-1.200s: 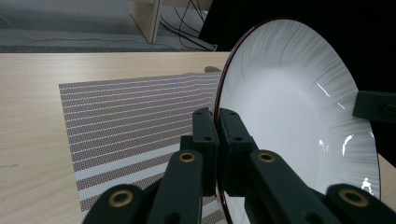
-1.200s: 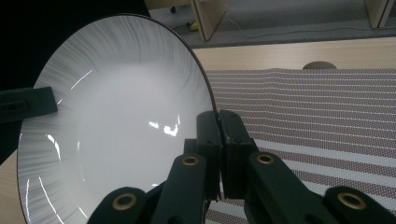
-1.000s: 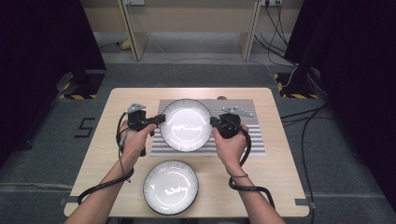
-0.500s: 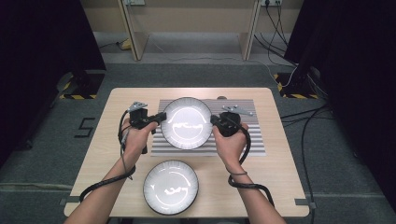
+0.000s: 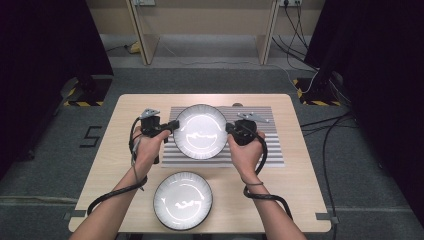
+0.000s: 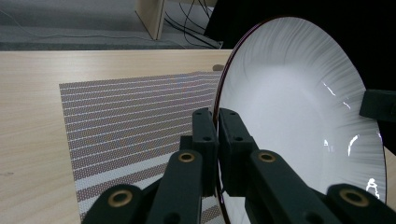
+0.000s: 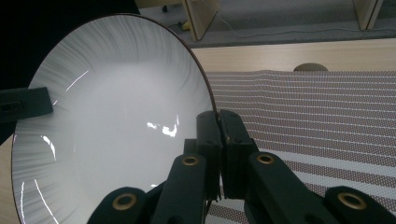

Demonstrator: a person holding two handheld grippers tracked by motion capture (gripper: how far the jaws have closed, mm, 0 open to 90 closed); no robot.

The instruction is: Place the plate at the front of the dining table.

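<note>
Looking down from the high view, a white plate point(image 5: 200, 131) is seen gripped at opposite edges by the left gripper point(image 5: 173, 125) and the right gripper point(image 5: 229, 128), over a striped mat point(image 5: 270, 142) that is laid on the wooden table point(image 5: 300, 180). The plate is placed directly between the two grippers, its rim met by each. A second plate point(image 5: 183, 200) is set on the table nearer the person, behind both grippers and well apart from them

From the left gripper view, the left gripper point(image 6: 217, 122) is shown with its jaws drawn almost together, pinched on the dark rim of the plate point(image 6: 299, 116). The plate is stood on edge to one side of the jaws, its ribbed white face turned toward the camera. The striped mat point(image 6: 135, 116) is spread beyond and beneath the jaws

From the right gripper view, the right gripper point(image 7: 218, 122) is likewise shown nearly closed on the rim of the plate point(image 7: 116, 116), which is spread away from the jaws with its glossy hollow facing the camera. The striped mat point(image 7: 317, 112) is laid ahead of the jaws, past the plate's edge
</note>
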